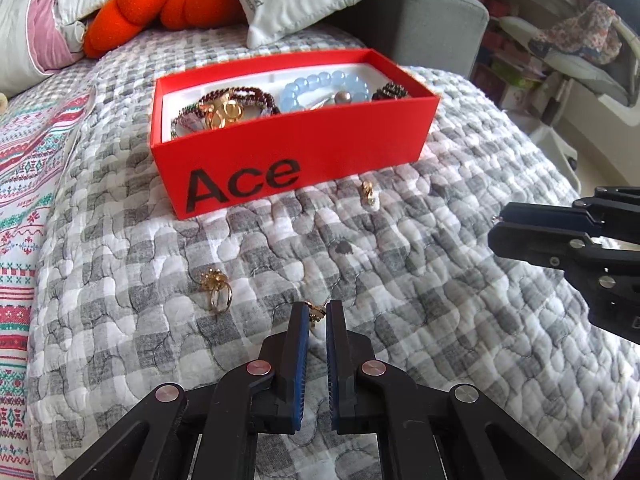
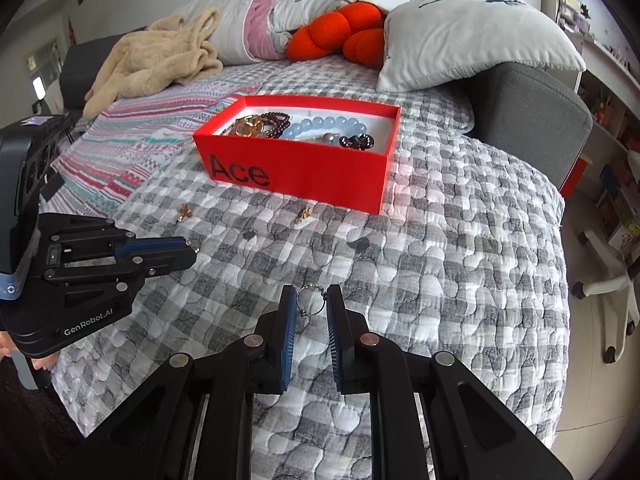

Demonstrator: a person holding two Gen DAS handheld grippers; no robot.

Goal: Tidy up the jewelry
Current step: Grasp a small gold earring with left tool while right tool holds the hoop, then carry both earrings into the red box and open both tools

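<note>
A red "Ace" box (image 1: 296,152) (image 2: 304,168) sits on the checked quilt and holds a blue bead bracelet (image 1: 320,86), dark bead bracelets and gold pieces. My left gripper (image 1: 317,314) is shut on a small gold ring (image 1: 316,312) just above the quilt. My right gripper (image 2: 312,300) is shut on a thin silver ring (image 2: 310,300); it shows at the right of the left wrist view (image 1: 496,226). A gold flower ring (image 1: 216,288) and a gold earring (image 1: 368,192) (image 2: 304,214) lie loose in front of the box.
Two small dark pieces (image 2: 362,244) (image 2: 249,235) lie on the quilt. Pillows, an orange plush (image 2: 340,32) and a beige garment (image 2: 156,56) lie behind the box. A grey sofa arm (image 2: 532,120) stands at the right, with the bed edge and floor beyond.
</note>
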